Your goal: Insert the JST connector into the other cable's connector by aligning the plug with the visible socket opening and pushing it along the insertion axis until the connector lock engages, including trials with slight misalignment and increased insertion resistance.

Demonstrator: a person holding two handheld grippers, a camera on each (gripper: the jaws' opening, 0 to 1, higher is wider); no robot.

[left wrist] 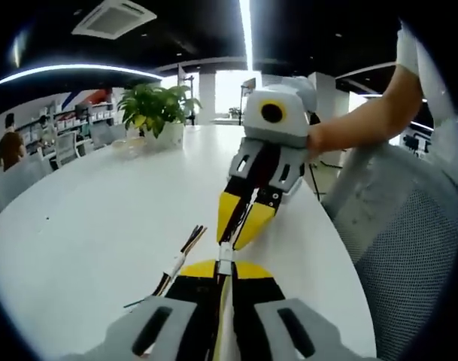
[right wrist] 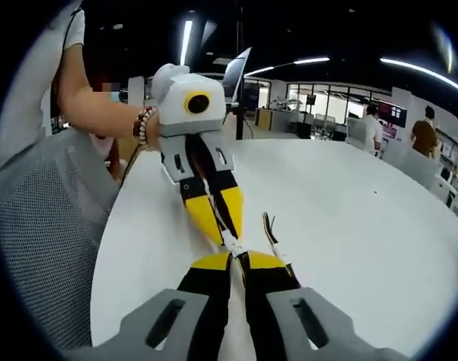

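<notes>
At the bottom centre of the left gripper view, the left tongs [left wrist: 224, 265] are clamped on a white plug [left wrist: 225, 256] with its cable [left wrist: 185, 254] trailing lower left over the white tabletop [left wrist: 101, 218]. Just above, the right tongs [left wrist: 242, 226] close tip to tip on the mating socket, too small to make out. The halves seem met but not surely locked, so keep both pairs in one line, push straight along it, and ease off if resistance skews them.

Right hand-held gripper [right wrist: 236, 259] and left hand-held gripper [right wrist: 222, 226] meet tip to tip over the white bench [right wrist: 349, 210], pinching a small white connector [right wrist: 233, 244] between them
</notes>
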